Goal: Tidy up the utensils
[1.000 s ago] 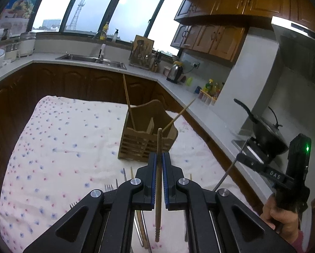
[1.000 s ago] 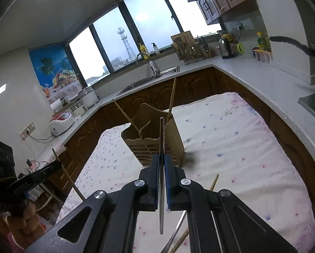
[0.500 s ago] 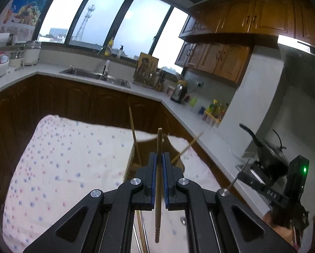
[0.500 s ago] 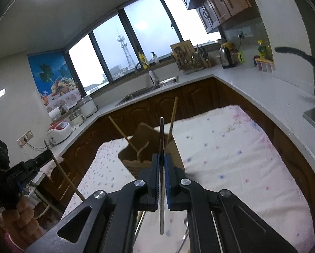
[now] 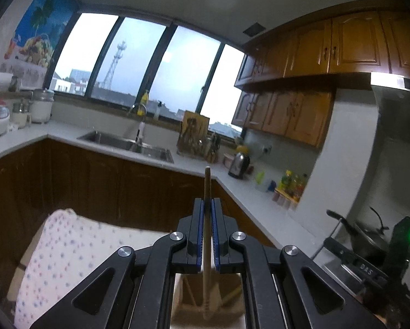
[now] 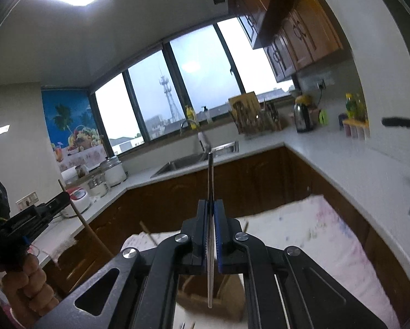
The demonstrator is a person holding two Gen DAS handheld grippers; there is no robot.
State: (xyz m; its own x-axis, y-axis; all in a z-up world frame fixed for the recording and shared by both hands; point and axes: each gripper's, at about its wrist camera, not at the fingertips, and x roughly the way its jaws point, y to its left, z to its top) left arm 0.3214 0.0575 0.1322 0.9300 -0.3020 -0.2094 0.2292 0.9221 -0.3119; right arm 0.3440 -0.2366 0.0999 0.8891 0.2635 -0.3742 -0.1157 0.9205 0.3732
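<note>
Left wrist view: left gripper (image 5: 207, 211) clamped on a wooden chopstick (image 5: 206, 235), upright between the pads, tip above them. Wooden holder (image 5: 205, 301) below, blurred, mostly hidden by the jaws.

Right wrist view: right gripper (image 6: 211, 213) clenched on a thin metal utensil (image 6: 210, 219), upright; its working end cannot be made out. Holder (image 6: 205, 301) beneath, largely hidden.

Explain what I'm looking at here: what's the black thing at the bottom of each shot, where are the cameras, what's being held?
No robot: a person holds a handheld two-finger gripper in each hand, with a fisheye camera on each looking along the fingers. In the left wrist view, the left gripper is shut on a wooden chopstick. In the right wrist view, the right gripper is shut on a thin metal utensil; its type isn't clear. Below both sits a wooden utensil holder on a dotted cloth in a kitchen.
</note>
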